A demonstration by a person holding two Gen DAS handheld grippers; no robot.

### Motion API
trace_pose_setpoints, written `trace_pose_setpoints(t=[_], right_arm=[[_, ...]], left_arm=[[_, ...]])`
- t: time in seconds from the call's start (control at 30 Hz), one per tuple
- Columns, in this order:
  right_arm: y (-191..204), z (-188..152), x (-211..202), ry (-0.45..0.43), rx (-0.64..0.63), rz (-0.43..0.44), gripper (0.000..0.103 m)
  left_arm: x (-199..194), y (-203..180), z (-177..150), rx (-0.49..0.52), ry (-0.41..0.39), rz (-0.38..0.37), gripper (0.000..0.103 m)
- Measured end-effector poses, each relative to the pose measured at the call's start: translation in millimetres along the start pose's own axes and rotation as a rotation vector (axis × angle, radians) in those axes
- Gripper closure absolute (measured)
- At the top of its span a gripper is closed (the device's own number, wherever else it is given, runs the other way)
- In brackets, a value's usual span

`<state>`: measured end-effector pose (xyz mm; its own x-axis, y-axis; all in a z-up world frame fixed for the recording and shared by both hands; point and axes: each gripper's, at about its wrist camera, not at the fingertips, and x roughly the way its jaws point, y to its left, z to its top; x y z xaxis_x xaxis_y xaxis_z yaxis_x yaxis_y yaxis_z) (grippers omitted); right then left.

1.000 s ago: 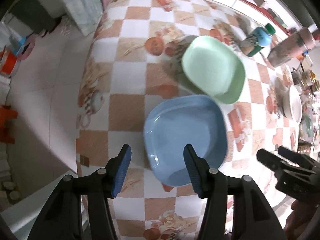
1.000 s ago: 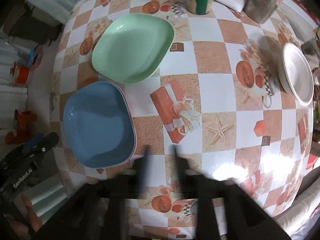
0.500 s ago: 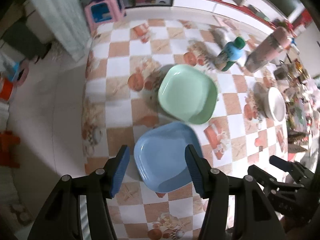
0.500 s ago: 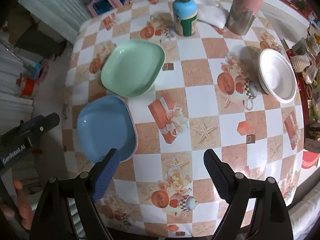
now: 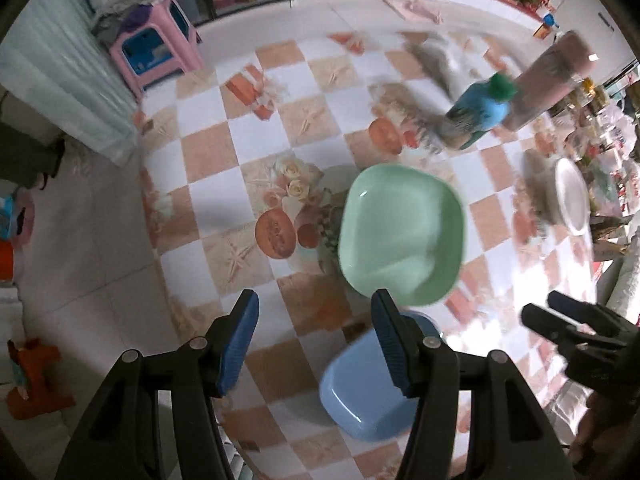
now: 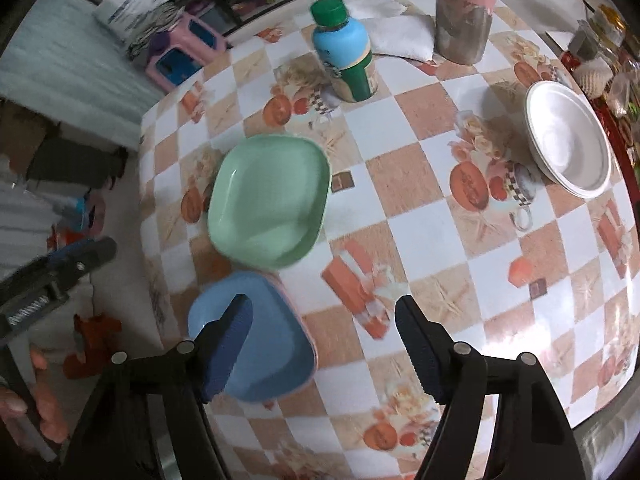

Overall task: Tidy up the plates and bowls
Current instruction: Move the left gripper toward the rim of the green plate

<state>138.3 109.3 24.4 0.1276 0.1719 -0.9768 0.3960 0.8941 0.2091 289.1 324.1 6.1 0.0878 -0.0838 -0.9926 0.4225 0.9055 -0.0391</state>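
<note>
A green square plate [image 5: 402, 234] [image 6: 270, 202] lies on the checked tablecloth near the table's left side. A blue square plate [image 5: 366, 394] [image 6: 266, 344] lies just in front of it, stacked on a pink plate whose rim [image 6: 310, 334] shows. A white round bowl [image 6: 568, 146] [image 5: 572, 196] sits at the far right. My left gripper [image 5: 314, 338] is open and empty, held high above the table's near left edge. My right gripper [image 6: 324, 344] is open wide and empty, above the blue plate's right side.
A blue bottle with a green cap [image 6: 346, 50] [image 5: 480, 114], a tall pink and metal flask [image 6: 464, 8] and a white cloth [image 6: 400, 28] stand at the back. Clutter lines the right edge [image 5: 600, 128]. A pink stool [image 5: 154, 46] stands on the floor beyond.
Both grippers have risen and pulled back from the plates, so the table looks smaller. The right gripper has opened wide. The plates have not moved.
</note>
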Motion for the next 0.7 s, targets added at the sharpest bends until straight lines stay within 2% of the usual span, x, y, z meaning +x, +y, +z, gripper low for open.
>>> trace_pose_setpoints(t=[0.1,0.17,0.3,0.5,0.7], right_arm=[[-2.8,13.5,18.7,0.012,0.046,-0.007,0.027],[-3.9,21.8,32.9,0.028,0.062,-0.022,0.038],[-2.9,32.6,54.1,0.053,0.085,-0.034,0.039],[6.4,40.5,76.4,0.077,0.085,-0.007,0.039],[5.2,45.4,92.3,0.089,0.099,-0.028,0.039]], left_arm=[[29.3,1.3,10.2,0.006,0.036,-0.011,0.041],[42.4,-1.2,17.4,0.015,0.047,-0.024,0.041],[61.6,-6.7,27.9,0.043,0.057,-0.025,0.041],[82.8,-12.8,33.7,0.079,0.078,-0.020,0.041],[97.0,-16.9,36.1,0.096,0.083,-0.028,0.041]])
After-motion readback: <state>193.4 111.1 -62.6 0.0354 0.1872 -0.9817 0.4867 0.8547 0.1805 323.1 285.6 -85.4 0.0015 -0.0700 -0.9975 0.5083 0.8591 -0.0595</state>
